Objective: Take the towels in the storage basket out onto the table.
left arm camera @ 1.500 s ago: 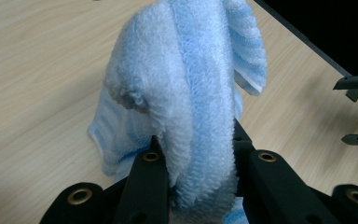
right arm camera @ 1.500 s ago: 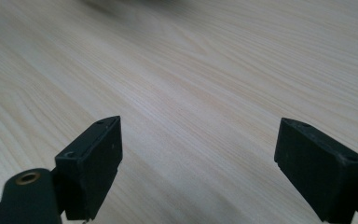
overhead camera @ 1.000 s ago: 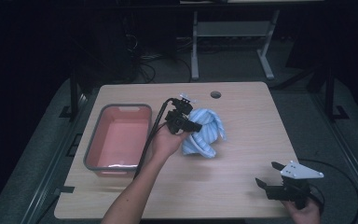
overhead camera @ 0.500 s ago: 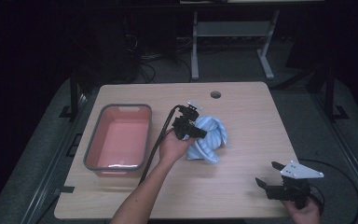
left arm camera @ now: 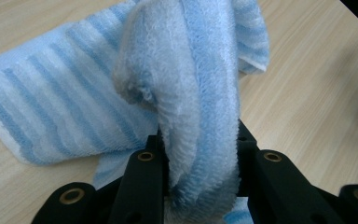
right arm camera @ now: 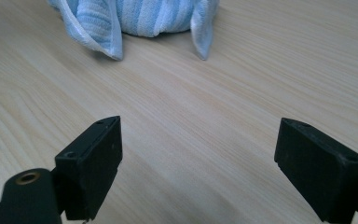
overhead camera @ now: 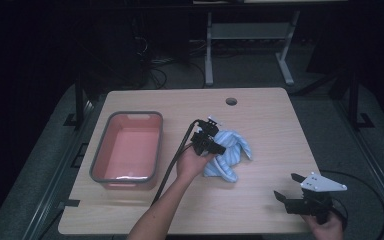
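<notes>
Lay crumpled mid-table: soft, light striped towel [overhead camera: 232,155], right of the tub [overhead camera: 126,150]. Pinched by left gripper [overhead camera: 215,146] on a thick fold, jaws just easing wider. Right gripper [overhead camera: 286,187] spread, near right edge. Probably limp and droopy; best gripped at a bunched fold.

Two handheld black tongs, one in each bare hand, with bare forearms and no sleeves in sight. The left tongs [overhead camera: 211,144], right of the pink tub [overhead camera: 128,150], are matte black with a thick black cable trailing off the back; up close their blocky jaws carry brass-coloured screw eyelets. The right tongs [overhead camera: 289,189], farther right of the tub, bear a pale grey three-cornered plate on top and a black cable curling behind.
</notes>
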The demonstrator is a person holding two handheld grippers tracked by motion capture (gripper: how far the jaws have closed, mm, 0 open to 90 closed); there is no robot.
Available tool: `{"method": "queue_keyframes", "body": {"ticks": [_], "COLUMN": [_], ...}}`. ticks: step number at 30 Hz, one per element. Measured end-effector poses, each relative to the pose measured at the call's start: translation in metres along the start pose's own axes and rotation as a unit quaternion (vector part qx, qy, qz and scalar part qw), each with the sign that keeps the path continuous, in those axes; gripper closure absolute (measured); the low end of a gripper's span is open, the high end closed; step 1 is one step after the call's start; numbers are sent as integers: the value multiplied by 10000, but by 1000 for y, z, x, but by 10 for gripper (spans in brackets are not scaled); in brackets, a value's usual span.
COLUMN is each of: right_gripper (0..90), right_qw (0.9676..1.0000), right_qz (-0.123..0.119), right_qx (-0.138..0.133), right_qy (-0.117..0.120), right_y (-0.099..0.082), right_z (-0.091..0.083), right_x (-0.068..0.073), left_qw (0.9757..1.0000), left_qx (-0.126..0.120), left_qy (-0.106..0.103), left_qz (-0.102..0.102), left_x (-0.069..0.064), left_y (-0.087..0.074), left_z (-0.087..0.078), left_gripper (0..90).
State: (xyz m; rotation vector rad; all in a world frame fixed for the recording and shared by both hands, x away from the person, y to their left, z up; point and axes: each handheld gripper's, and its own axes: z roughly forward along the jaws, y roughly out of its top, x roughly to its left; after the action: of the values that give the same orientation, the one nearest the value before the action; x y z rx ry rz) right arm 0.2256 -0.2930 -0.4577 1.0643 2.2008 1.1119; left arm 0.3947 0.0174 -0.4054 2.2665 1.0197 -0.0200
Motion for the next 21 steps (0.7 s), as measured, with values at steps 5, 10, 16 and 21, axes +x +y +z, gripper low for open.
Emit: {"method": "queue_keyframes", "body": {"ticks": [5,10,16,21], "right_gripper": [145,145,145,145], "right_qw": [10000,10000,10000,10000], "right_qz": [-22,-8,-30,-2], "right_qx": [-12,-21,-24,-12], "right_qy": [4,8,-17,-23], "right_y": [1,2,2,1], "right_z": [0,0,0,0], "right_x": [1,3,3,3], "left_qw": [10000,10000,10000,9999], "left_qx": [-39,-26,-81,-138], "left_qy": [-53,-80,-36,-51], "left_qz": [-45,-48,-9,-38], "left_x": [-1,-1,-3,-1], "left_y": [-4,-9,-12,-14], "left_z": [3,8,8,7], "left_gripper": [698,659,647,618]}}
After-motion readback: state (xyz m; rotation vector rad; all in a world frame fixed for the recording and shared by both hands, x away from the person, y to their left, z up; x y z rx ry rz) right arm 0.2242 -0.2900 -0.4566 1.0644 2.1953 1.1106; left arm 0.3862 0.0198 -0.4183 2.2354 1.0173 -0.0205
